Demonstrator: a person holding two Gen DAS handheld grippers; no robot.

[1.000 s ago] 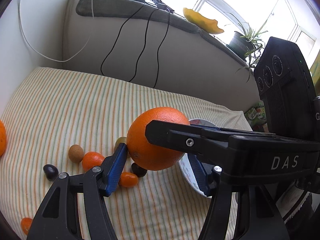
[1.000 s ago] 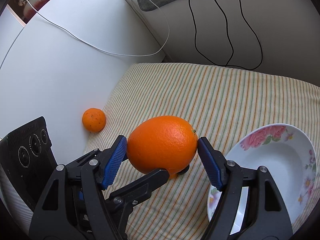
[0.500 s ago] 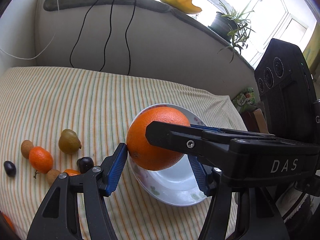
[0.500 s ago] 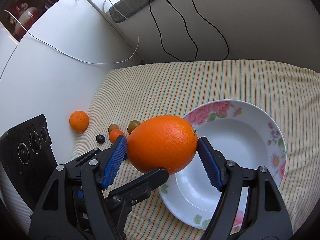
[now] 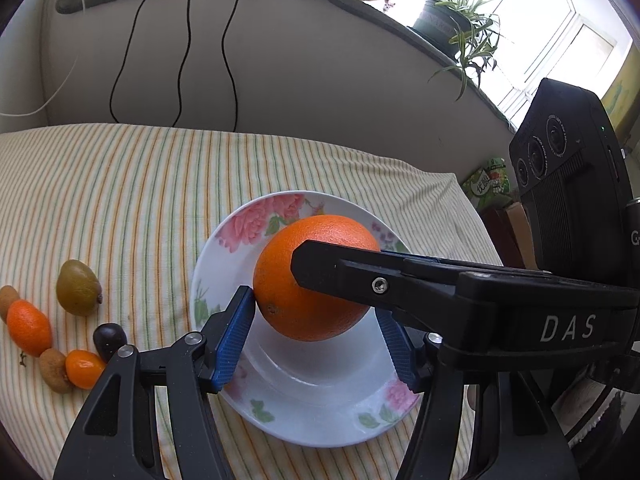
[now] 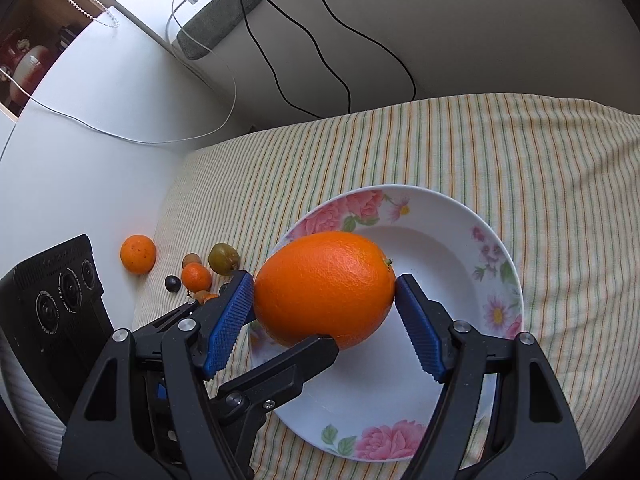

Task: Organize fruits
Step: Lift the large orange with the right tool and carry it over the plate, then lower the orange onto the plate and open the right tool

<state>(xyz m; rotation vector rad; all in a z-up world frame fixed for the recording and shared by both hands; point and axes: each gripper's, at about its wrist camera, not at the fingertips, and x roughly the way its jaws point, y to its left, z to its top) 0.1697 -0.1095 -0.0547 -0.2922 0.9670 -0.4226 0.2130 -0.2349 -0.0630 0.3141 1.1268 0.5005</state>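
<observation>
1. Clamped on the orange [image 6: 324, 288] from both sides: right tongs [image 6: 324, 312], mid-frame, above the flowered plate [image 6: 460, 208].
2. Also pinching that orange [image 5: 316, 276]: left tongs [image 5: 316, 332].
3. Lower left, on the striped cloth [image 5: 120, 184]: small fruits [image 5: 76, 292].

One large orange [image 6: 324, 288], one floral plate [image 6: 460, 216], two grippers, seven small fruits beside it.

Orange [image 6: 320, 284] between right gripper [image 6: 324, 316] jaws, above plate [image 6: 460, 216]
</observation>
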